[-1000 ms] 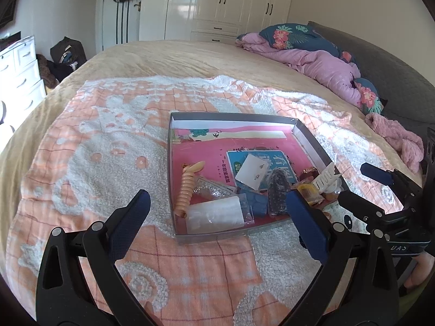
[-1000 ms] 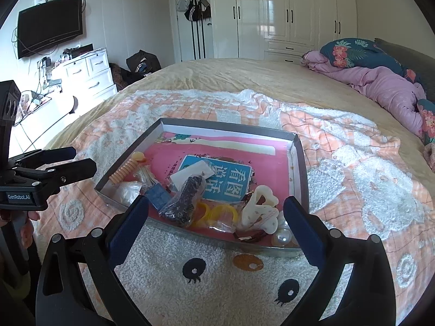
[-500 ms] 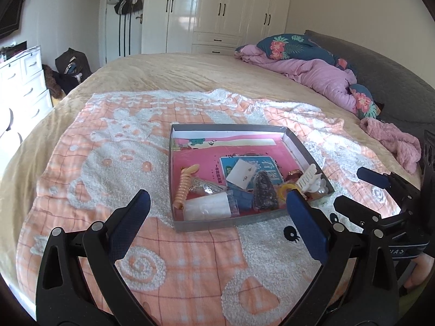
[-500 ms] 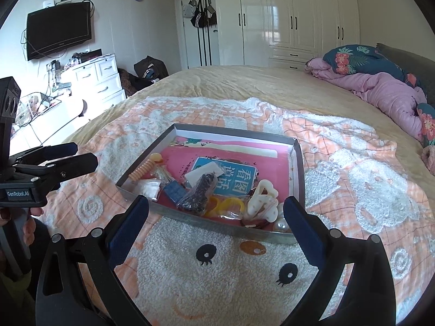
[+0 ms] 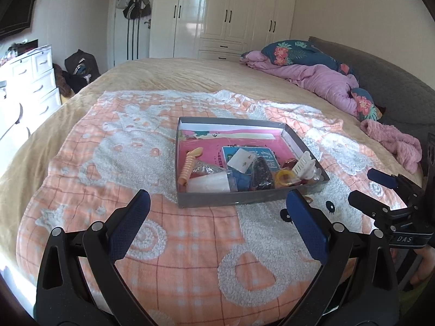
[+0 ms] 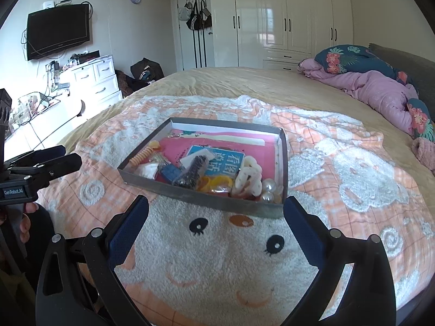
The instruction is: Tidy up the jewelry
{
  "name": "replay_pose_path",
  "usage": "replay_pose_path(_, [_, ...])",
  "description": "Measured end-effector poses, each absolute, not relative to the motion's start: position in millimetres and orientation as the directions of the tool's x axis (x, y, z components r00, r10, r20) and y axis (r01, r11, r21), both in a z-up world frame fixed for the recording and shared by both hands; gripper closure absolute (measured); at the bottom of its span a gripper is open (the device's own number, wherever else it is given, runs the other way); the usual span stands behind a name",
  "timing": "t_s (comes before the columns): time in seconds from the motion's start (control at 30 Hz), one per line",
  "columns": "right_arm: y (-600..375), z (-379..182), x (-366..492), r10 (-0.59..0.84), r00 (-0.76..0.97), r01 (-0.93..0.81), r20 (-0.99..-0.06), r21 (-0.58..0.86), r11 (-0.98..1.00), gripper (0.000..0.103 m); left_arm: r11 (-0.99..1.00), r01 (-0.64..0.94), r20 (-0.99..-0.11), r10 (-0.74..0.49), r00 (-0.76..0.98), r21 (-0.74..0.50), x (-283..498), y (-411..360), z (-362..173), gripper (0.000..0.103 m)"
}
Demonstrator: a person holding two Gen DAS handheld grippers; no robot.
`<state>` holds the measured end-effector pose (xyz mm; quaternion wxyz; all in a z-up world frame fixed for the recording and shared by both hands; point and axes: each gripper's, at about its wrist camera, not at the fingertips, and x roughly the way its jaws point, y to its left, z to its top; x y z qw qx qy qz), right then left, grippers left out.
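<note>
We have drawn both hand-held grippers back from the grey tray (image 5: 244, 202) of jewelry, which now looks smaller and farther off than a second ago, resting mid-bed on the peach blanket (image 5: 168, 233). The left hand-held gripper (image 5: 217, 214) and right hand-held gripper (image 6: 216, 218) gape wide, holding nothing. We judge sorting has not begun or is paused.

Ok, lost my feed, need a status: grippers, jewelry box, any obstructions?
Left gripper open, empty, short of box. Right gripper open, empty, same. Jewelry box on blanket, items piled at near end. Nothing blocking.
</note>
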<state>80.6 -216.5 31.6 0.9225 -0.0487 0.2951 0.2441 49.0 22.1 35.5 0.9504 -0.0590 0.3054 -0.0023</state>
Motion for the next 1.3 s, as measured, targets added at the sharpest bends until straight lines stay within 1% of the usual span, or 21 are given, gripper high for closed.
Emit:
replay_pose_path(0.23, [-228.3,17.7,66.9,0.402,0.713,-0.456,-0.574,0.055,0.888,0.004,0.993,-0.035,-0.575,-0.038,0.818,-0.116,40.6,17.4,22.0,0.009])
replay_pose_path(0.53, [-232.7,6.7,62.4,0.394,0.713,-0.44,-0.581,0.067,0.895,0.004,0.996,-0.014,-0.596,-0.042,0.802,-0.089,39.8,7.1,6.0,0.009])
replay_pose_path(1.3, [-229.8,4.1,63.5,0.396,0.698,-0.451,-0.596,0.064,0.89,0.004,0.996,-0.02,-0.599,-0.033,0.8,-0.082,40.2,5.8,4.8,0.009])
